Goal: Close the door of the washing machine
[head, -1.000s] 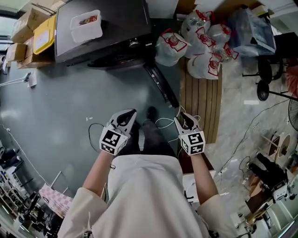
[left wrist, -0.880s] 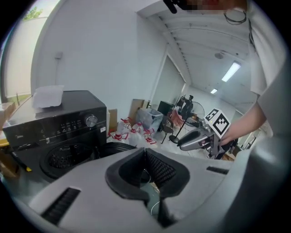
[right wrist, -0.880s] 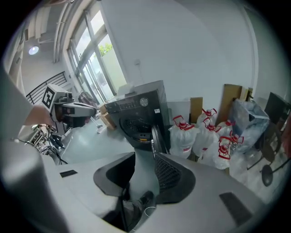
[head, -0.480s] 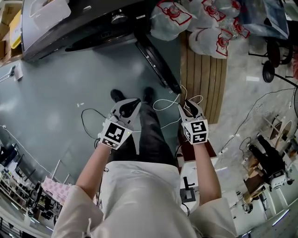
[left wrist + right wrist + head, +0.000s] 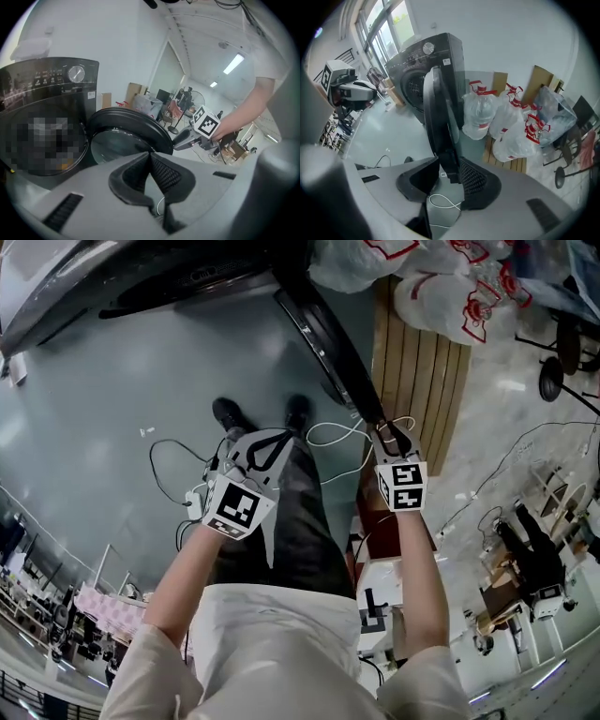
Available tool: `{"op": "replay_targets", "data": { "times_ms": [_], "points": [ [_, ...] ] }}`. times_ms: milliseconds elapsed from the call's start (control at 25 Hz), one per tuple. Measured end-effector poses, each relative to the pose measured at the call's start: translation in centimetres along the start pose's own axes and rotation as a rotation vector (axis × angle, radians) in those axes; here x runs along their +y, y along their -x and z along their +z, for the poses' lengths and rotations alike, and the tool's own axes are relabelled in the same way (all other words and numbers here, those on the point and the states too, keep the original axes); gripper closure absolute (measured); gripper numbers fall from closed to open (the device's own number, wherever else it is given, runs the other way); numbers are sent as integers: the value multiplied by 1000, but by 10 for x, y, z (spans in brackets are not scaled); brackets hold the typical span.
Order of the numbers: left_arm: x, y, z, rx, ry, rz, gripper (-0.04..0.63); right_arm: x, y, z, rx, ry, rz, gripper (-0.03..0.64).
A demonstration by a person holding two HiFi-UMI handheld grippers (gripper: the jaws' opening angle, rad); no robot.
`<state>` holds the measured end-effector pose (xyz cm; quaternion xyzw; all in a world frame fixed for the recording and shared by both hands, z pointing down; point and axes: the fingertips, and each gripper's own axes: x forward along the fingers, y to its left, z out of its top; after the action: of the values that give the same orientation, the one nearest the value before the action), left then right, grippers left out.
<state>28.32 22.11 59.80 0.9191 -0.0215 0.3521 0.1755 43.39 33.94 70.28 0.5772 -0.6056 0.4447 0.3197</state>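
Observation:
The black washing machine point(image 5: 94, 277) stands at the top left, its round door point(image 5: 328, 343) swung open and reaching toward me. My right gripper point(image 5: 392, 432) is at the door's free edge. In the right gripper view the door point(image 5: 440, 117) shows edge-on, its lower end between the jaws of my right gripper point(image 5: 446, 165), which are open with a gap at the left pad. My left gripper point(image 5: 262, 442) hangs over my legs, left of the door. In its own view my left gripper point(image 5: 150, 154) has its fingertips together and empty, facing the door's glass point(image 5: 126, 126).
Bagged water bottles point(image 5: 441, 287) sit on a wooden pallet point(image 5: 422, 381) right of the door. White cables point(image 5: 337, 437) loop on the grey floor by my shoes point(image 5: 230, 413). A chair base point(image 5: 562, 343) stands at the far right. Cluttered benches line the lower edges.
Both grippers have sunk toward the floor as I crouch. The machine has slid up in the head view, and the right gripper has come to the door's free edge.

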Motion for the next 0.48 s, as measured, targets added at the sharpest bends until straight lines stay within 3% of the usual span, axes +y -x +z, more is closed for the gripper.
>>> {"op": "replay_targets", "data": {
  "times_ms": [240, 480],
  "points": [
    [12, -7, -30, -1, 33, 10, 583, -2, -22, -4, 14, 38, -22, 466],
    [27, -9, -60, -3, 66, 32, 583, 2, -34, -5, 15, 66, -38, 515]
  ]
}}
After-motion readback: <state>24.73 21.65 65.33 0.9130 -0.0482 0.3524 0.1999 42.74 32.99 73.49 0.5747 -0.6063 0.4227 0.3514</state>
